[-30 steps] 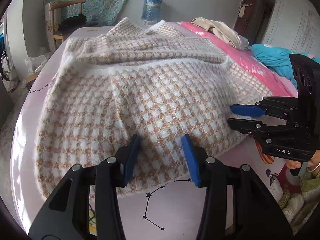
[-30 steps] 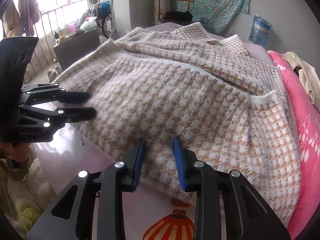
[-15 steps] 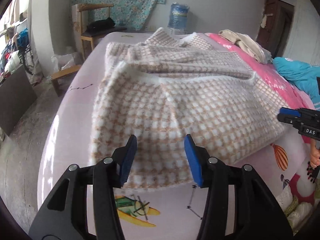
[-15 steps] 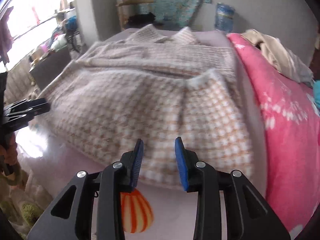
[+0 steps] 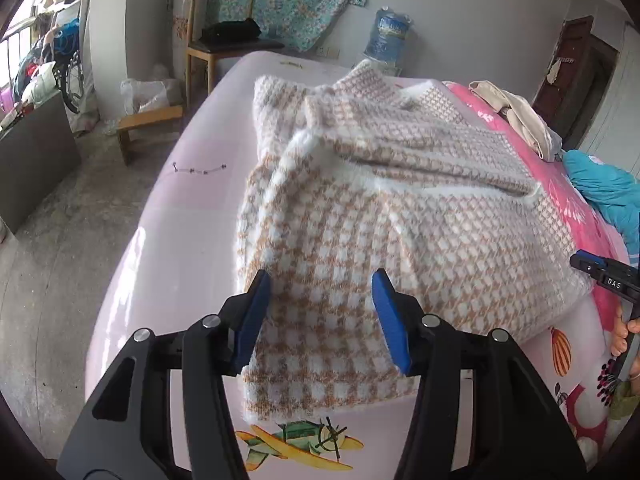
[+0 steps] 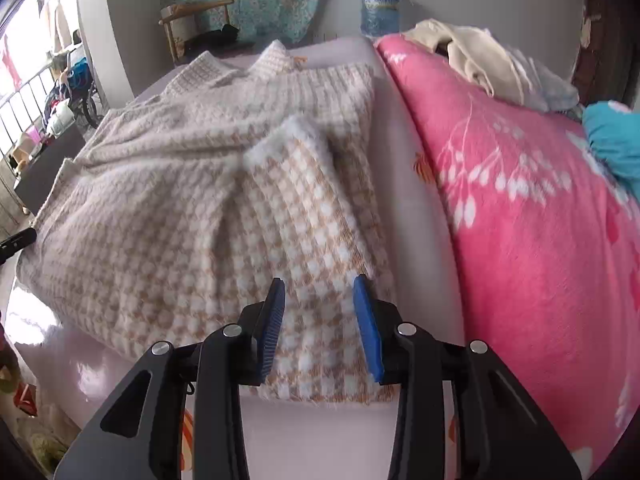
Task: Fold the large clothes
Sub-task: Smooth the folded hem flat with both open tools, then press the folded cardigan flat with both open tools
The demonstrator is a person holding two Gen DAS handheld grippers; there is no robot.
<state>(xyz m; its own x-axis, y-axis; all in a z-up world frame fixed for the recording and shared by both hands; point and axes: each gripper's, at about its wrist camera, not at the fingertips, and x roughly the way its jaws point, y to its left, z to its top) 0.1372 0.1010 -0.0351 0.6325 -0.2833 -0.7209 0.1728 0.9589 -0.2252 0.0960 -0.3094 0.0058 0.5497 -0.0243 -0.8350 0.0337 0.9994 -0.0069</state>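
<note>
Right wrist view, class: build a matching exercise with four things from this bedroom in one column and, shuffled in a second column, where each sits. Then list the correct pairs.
Things:
1. checked sweater
2. pink blanket
3. blue water jug
4. wooden chair

Places:
A. on the floor against the far wall
B. spread on the lilac sheet, under the gripper
C. covering the right side of the bed
D. far left, in front of the floral cloth

Pairs: 1-B, 2-C, 3-A, 4-D
</note>
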